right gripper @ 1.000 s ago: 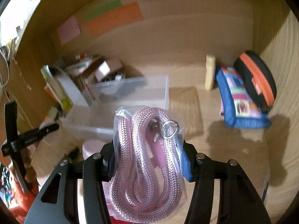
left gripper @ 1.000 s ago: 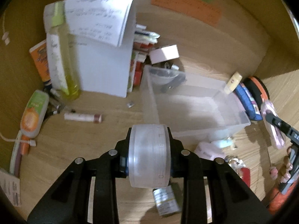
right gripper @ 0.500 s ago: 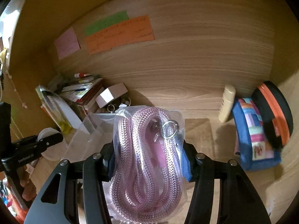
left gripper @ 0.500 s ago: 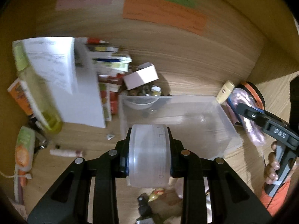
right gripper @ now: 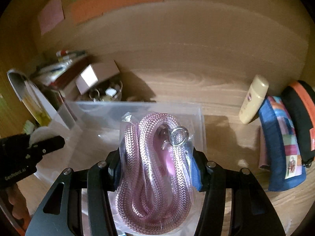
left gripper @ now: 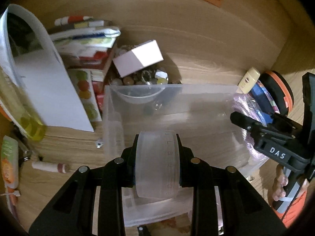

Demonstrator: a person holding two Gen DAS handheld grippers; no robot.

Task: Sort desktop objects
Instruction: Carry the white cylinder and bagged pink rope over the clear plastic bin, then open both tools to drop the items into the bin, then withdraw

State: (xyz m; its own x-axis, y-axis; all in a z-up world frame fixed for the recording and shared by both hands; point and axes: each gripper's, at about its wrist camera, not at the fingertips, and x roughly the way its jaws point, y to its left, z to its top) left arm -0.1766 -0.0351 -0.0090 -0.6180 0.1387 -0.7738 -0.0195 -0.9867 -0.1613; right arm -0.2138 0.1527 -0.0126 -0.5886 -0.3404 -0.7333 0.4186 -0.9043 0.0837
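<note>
My left gripper (left gripper: 157, 153) is shut on a translucent white roll of tape (left gripper: 157, 165) and holds it over the near part of a clear plastic bin (left gripper: 206, 98). My right gripper (right gripper: 157, 157) is shut on a bagged pink braided rope (right gripper: 155, 177) with a metal ring, held over the same bin (right gripper: 94, 110) at its right side. The right gripper also shows in the left wrist view (left gripper: 254, 122) with the pink rope (left gripper: 242, 106) at the bin's right wall. The left gripper shows at the left edge of the right wrist view (right gripper: 45, 143).
A small white box (left gripper: 137, 59) and a pile of trinkets lie behind the bin. Books and a white sheet (left gripper: 49, 90) stand at the left with a yellow-green bottle (left gripper: 23, 116). A cream bottle (right gripper: 254, 98), blue pouch (right gripper: 281, 147) and black-orange case (right gripper: 303, 118) sit at the right.
Both grippers have moved forward and closer to the bin, each still holding its object. The bin now fills more of both views.
</note>
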